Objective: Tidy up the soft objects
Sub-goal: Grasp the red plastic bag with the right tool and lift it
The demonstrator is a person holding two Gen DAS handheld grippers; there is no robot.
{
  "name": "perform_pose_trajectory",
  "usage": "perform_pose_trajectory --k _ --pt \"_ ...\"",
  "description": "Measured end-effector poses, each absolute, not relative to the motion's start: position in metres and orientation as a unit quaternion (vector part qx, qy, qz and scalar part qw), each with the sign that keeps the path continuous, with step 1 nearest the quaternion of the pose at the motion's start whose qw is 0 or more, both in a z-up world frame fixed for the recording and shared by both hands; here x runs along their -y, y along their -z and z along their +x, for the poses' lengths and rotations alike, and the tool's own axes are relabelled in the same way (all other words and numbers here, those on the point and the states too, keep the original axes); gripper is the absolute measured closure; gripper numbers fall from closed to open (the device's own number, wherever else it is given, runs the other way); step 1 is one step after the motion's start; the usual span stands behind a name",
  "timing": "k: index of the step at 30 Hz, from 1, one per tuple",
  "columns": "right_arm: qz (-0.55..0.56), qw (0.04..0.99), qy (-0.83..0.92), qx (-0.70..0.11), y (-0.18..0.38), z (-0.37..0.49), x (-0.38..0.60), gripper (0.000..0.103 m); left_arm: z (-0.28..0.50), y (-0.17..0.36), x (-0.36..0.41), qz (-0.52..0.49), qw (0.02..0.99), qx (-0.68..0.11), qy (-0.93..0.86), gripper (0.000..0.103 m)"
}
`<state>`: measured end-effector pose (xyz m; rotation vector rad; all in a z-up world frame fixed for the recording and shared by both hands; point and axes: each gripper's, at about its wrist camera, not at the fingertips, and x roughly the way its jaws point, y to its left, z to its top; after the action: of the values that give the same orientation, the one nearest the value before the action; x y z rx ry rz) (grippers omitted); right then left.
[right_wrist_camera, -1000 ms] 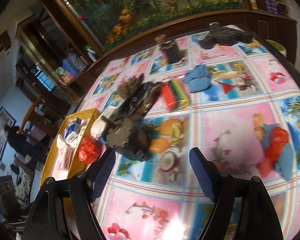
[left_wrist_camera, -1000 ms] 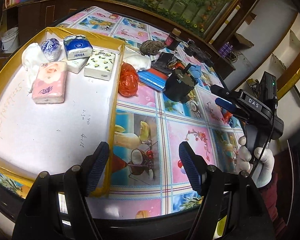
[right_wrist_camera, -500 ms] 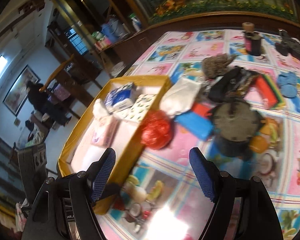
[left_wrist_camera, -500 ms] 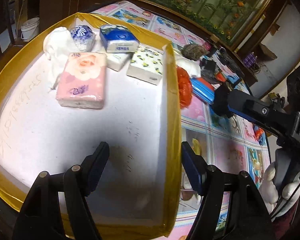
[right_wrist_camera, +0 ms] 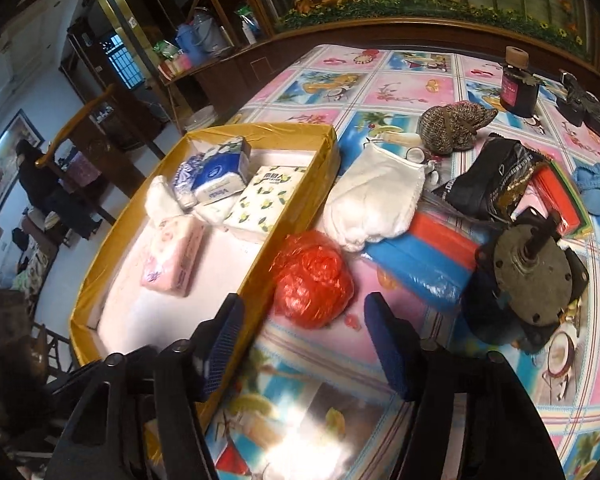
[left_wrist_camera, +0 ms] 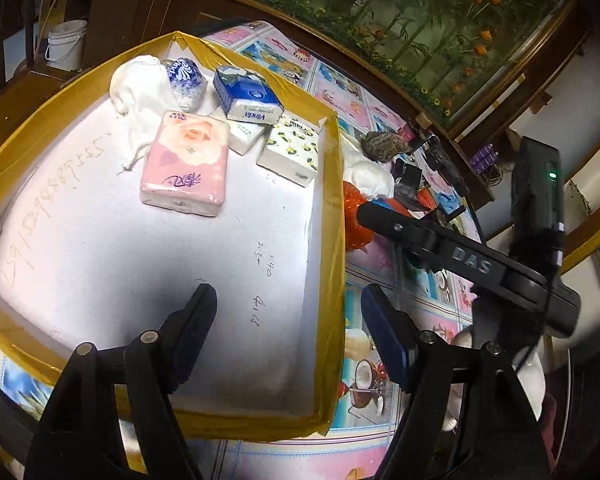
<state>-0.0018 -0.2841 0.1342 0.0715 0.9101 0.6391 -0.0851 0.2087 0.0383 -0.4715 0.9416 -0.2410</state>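
**Right gripper lining up on the red bag**

The right gripper point(right_wrist_camera: 304, 344) is hovering just short of the red bag point(right_wrist_camera: 312, 278), its jaws closing with nothing between them yet. The bag is lying on the tablecloth point(right_wrist_camera: 400, 92), right beside the outer wall of the tray point(right_wrist_camera: 288, 216), with the white cloth point(right_wrist_camera: 374, 202) just behind it. It is looking like crumpled thin plastic: very light, soft, crinkly and probably slippery, likely collapsing under any squeeze. Pinching across its bulging middle seems the safest hold, since a loose fold could slide out. The left gripper point(left_wrist_camera: 288, 340) is hanging open and empty over the tray's bare floor, where the tissue packs point(left_wrist_camera: 182, 164) are already sitting.
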Motion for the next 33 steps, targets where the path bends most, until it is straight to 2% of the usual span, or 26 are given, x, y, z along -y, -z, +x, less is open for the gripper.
perform_pose_trajectory --k 3,4,5,12,18,24,26,28,33 --pt "0.021 0.849 -0.289 -0.441 -0.125 0.006 0.266 0.052 -0.09 -0.045 -0.214 -0.224 0.863 -0.439 0.111 0.028" --pt "0.022 0.846 -0.289 -0.448 -0.121 0.009 0.262 0.061 -0.091 -0.047 -0.216 -0.223 0.864 -0.437 0.111 0.028" --pt "0.027 0.84 -0.291 -0.458 -0.115 0.014 0.259 0.066 -0.092 -0.048 -0.216 -0.222 0.865 -0.437 0.111 0.028" --pt "0.032 0.831 -0.316 -0.456 -0.113 -0.015 0.291 0.069 -0.091 -0.059 -0.194 -0.196 0.866 -0.436 0.147 0.028" --pt "0.005 0.849 -0.278 -0.45 -0.104 -0.061 0.367 0.066 -0.085 -0.064 -0.156 -0.162 0.865 -0.443 0.169 0.028" --pt "0.065 0.847 -0.23 -0.474 -0.085 -0.063 0.445 0.055 -0.087 -0.061 -0.111 -0.135 0.856 -0.459 0.194 0.028" --pt "0.088 0.847 -0.237 -0.468 -0.088 -0.062 0.458 0.044 -0.09 -0.061 -0.1 -0.123 0.855 -0.461 0.204 0.028" --pt "0.107 0.85 -0.241 -0.456 -0.094 -0.059 0.469 0.039 -0.092 -0.062 -0.092 -0.111 0.854 -0.461 0.212 0.028" --pt "0.133 0.861 -0.228 -0.434 -0.105 -0.048 0.497 0.038 -0.095 -0.058 -0.077 -0.089 0.849 -0.467 0.231 0.028"
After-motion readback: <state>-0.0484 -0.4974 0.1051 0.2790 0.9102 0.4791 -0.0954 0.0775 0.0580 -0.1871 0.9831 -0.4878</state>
